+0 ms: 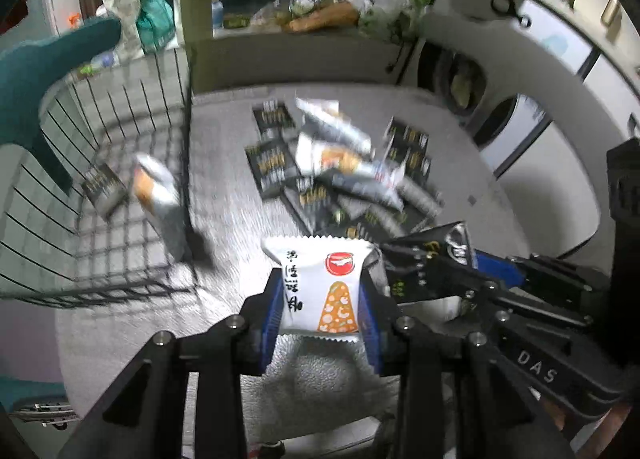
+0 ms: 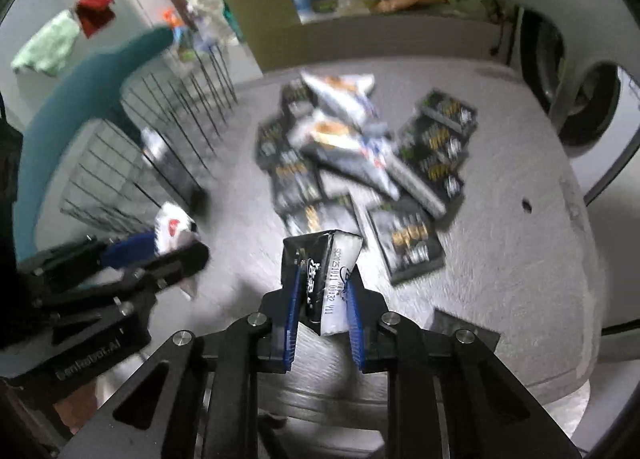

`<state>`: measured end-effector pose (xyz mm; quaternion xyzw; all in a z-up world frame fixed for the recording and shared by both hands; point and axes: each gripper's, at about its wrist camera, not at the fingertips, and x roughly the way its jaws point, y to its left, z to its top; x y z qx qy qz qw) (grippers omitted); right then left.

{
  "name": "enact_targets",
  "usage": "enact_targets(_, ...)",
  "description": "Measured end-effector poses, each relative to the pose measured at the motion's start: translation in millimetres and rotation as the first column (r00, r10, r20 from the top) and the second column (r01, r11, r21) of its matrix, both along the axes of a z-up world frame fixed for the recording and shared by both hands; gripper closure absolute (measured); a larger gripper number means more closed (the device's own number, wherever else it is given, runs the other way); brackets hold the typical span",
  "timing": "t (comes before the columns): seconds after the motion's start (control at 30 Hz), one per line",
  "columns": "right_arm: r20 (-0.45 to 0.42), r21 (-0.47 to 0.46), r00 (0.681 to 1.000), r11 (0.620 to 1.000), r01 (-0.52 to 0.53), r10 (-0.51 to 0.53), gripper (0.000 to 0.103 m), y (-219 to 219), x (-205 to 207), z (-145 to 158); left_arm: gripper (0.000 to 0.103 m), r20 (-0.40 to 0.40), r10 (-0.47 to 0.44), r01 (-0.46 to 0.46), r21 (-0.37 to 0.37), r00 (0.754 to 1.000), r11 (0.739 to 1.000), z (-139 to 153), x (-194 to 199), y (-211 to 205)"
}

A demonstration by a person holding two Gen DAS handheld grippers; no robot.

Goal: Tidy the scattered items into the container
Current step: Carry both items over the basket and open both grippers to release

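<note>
gripping a white snack packet [image 1: 320,287], left gripper [image 1: 320,307]; right gripper [image 2: 322,299] clamps a black sachet [image 2: 316,279]; wire basket [image 1: 120,131] beside.

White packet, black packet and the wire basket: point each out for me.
White packet [image 1: 320,287]: left wrist view, middle of its printed front, between the fingers.
Black packet [image 2: 310,279]: right wrist view, its black face.
Wire basket [image 1: 120,243]: left wrist view, floor mesh.

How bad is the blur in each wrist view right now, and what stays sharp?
Left wrist view: the white snack packet in the left gripper is crisp; the wire basket and packet pile smear. Right wrist view: the black-and-white packet in the right gripper is readable; the pile behind blurs.
</note>
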<state>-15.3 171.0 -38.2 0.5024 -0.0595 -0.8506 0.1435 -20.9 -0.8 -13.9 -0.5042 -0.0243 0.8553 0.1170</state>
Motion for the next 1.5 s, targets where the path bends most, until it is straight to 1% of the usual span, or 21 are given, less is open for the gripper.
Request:
enact_targets(0.1,-0.068,-0.022,0.997,1.000,-0.022,0.021,0.081,-16.8,-8.8,34.1,0.065,-0.045,0.031,-0.030,0.009,0.999,1.000,33.8,-5.0,-18.9)
enact_targets(0.23,-0.125,-0.058,0.989,0.995,-0.081,0.073,0.081,-48.1,-25.7,68.5,0.065,-0.103,0.117,-0.119,-0.014,0.988,0.993,72.2,-23.7,-69.3)
enact_targets(0.27,-0.137,-0.060,0.987,0.994,-0.095,0.086,0.081,-58.0,-30.4,75.5,0.065,-0.114,0.143,-0.148,-0.032,0.983,0.989,78.5,-30.1,-84.0)
enact_targets(0.33,-0.152,-0.071,0.980,0.988,-0.139,0.127,0.081,-85.9,-44.6,88.9,0.065,-0.114,0.189,-0.197,-0.063,0.975,0.978,81.5,-43.1,-111.8)
enact_targets(0.4,-0.154,-0.068,0.973,0.981,-0.182,0.170,0.081,-116.2,-57.4,95.0,0.065,-0.087,0.226,-0.234,-0.094,0.970,0.968,73.5,-58.3,-137.9)
enact_targets(0.47,-0.144,-0.046,0.965,0.973,-0.228,0.219,0.081,-151.9,-70.1,92.5,0.065,-0.044,0.253,-0.257,-0.122,0.966,0.959,58.4,-68.8,-156.6)
enact_targets(0.53,-0.110,-0.006,0.961,0.966,-0.257,0.255,0.081,-184.9,-84.5,79.0,0.065,0.013,0.269,-0.265,-0.135,0.963,0.955,40.2,-79.4,-169.6)
enact_targets(0.6,-0.071,0.037,0.958,0.961,-0.275,0.277,0.081,-210.0,-96.3,60.4,0.065,0.052,0.288,-0.278,-0.147,0.956,0.949,24.1,-86.4,-177.9)
enact_targets(0.7,-0.028,0.075,0.961,0.960,-0.271,0.274,0.080,-225.7,-106.5,38.4,0.065,0.095,0.307,-0.288,-0.173,0.947,0.942,3.7,-91.3,-185.8)
enact_targets(0.8,0.004,0.095,0.961,0.956,-0.277,0.278,0.080,-233.4,-111.8,22.8,0.065,0.131,0.312,-0.284,-0.200,0.941,0.938,-8.9,-91.1,-185.0)
enact_targets(0.83,0.011,0.110,0.960,0.953,-0.281,0.281,0.077,-235.9,-112.6,19.5,0.064,0.131,0.317,-0.287,-0.204,0.939,0.936,-9.4,-90.0,-184.5)
enact_targets(0.87,0.014,0.117,0.959,0.952,-0.282,0.282,0.076,-236.0,-112.0,17.4,0.063,0.127,0.323,-0.294,-0.206,0.938,0.933,-8.6,-89.5,-183.8)
enact_targets(0.93,0.007,0.097,0.960,0.956,-0.278,0.279,0.074,-233.1,-112.2,17.7,0.059,0.120,0.331,-0.303,-0.204,0.936,0.931,-7.0,-88.7,-183.4)
enact_targets(1.0,0.000,0.080,0.964,0.961,-0.266,0.267,0.073,-227.7,-114.5,18.2,0.050,0.117,0.339,-0.312,-0.200,0.934,0.929,-7.1,-88.1,-185.5)
enact_targets(1.13,-0.007,0.060,0.965,0.964,-0.261,0.261,0.071,-220.0,-116.3,21.5,0.044,0.101,0.330,-0.306,-0.200,0.938,0.931,-5.8,-90.1,-185.2)
enact_targets(1.2,-0.005,0.049,0.966,0.965,-0.257,0.258,0.071,-217.8,-116.3,23.7,0.044,0.098,0.329,-0.306,-0.198,0.939,0.931,-4.4,-91.9,-184.7)
enact_targets(1.37,-0.013,0.014,0.968,0.968,-0.250,0.250,0.071,-207.9,-113.3,31.7,0.044,0.082,0.320,-0.305,-0.160,0.944,0.939,7.0,-86.6,-181.1)
enact_targets(1.5,-0.046,-0.027,0.977,0.977,-0.210,0.209,0.071,-179.9,-103.5,51.6,0.044,0.032,0.281,-0.276,-0.122,0.959,0.953,30.9,-75.7,-161.4)
